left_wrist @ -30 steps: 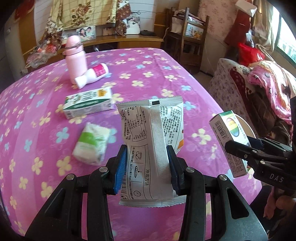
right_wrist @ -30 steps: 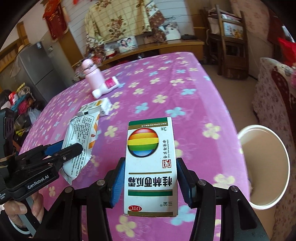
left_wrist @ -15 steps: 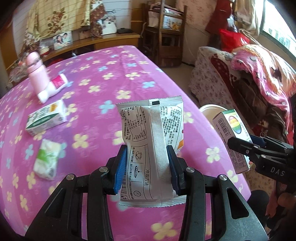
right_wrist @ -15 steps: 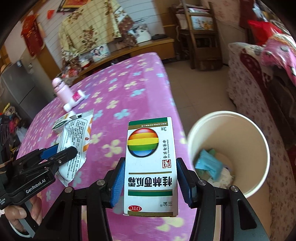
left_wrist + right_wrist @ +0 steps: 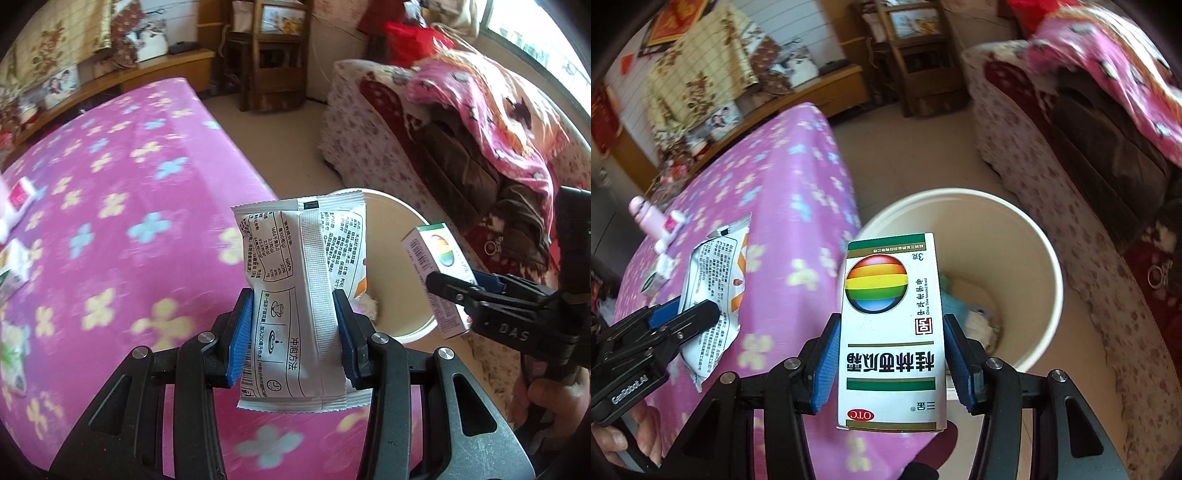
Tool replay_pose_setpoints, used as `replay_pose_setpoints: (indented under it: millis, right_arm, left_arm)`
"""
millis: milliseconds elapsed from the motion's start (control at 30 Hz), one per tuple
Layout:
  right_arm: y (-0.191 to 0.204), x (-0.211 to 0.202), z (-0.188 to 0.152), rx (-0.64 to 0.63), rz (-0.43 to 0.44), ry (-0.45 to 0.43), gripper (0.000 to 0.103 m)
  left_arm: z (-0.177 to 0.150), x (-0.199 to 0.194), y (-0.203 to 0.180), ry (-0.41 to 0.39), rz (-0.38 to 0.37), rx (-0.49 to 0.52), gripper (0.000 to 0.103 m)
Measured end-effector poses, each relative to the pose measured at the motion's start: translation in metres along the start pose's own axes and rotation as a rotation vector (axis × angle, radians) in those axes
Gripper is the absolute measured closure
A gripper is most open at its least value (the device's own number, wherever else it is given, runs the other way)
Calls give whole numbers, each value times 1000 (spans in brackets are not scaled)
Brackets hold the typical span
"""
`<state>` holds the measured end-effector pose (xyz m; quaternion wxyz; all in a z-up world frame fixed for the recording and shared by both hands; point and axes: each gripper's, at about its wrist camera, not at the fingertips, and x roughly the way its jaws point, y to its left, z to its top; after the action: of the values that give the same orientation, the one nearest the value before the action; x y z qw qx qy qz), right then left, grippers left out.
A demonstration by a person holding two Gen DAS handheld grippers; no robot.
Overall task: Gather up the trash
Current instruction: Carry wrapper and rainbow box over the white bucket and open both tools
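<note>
My left gripper (image 5: 293,332) is shut on a white printed sachet (image 5: 299,280), held upright over the table's right edge. The sachet (image 5: 713,291) and the left gripper (image 5: 690,317) also show at the left of the right wrist view. My right gripper (image 5: 892,354) is shut on a white medicine box (image 5: 892,325) with a rainbow ball, over the near rim of the cream trash bin (image 5: 1045,258). In the left wrist view the bin (image 5: 399,236) stands on the floor behind the sachet, and the box (image 5: 436,273) sits in the right gripper (image 5: 454,291). Crumpled trash (image 5: 979,321) lies inside the bin.
The table wears a pink flowered cloth (image 5: 122,206). A pink bottle (image 5: 642,218), a small white bottle (image 5: 670,229), a green-white carton (image 5: 13,266) and a tissue pack (image 5: 11,358) remain at its left. A covered sofa (image 5: 1071,155) stands right of the bin; a hand (image 5: 624,435) holds the left gripper.
Both grippers have swung right, off the table's middle and toward the bin, each keeping its hold. The bin now fills the right wrist view and the table items have slid left.
</note>
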<state>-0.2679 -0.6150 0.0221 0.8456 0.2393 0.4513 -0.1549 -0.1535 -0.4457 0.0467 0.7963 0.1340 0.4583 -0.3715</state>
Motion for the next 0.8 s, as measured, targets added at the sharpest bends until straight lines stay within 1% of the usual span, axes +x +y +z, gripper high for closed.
replay_pose_setpoints:
  millis: [133, 267, 333, 400, 467, 500, 567, 633, 800]
  right_arm:
    - [-23, 13, 0, 42, -21, 22, 52]
    - [-40, 23, 1, 78, -42, 40, 51]
    - [-44, 26, 2, 90, -61, 46, 50]
    - [-47, 28, 2, 98, -71, 52, 49]
    - [-49, 29, 2, 106, -63, 56, 43]
    - [-48, 28, 1, 111, -58, 56, 40]
    - [-49, 27, 1, 115, -58, 51, 40]
    - [-49, 27, 1, 118, -53, 49, 40]
    - [-46, 25, 0, 126, -38, 51, 40]
  left_arm:
    - [7, 19, -19, 23, -17, 23, 62]
    - [11, 31, -30, 32, -24, 36, 59]
    - [14, 35, -32, 34, -48, 31, 58]
    - [15, 37, -33, 33, -69, 29, 56]
    - [15, 38, -34, 31, -90, 21, 54]
    - [14, 38, -33, 31, -98, 14, 51]
    - [14, 38, -30, 33, -114, -1, 48]
    - [13, 37, -28, 33, -118, -10, 48]
    - [12, 32, -24, 25, -101, -11, 48]
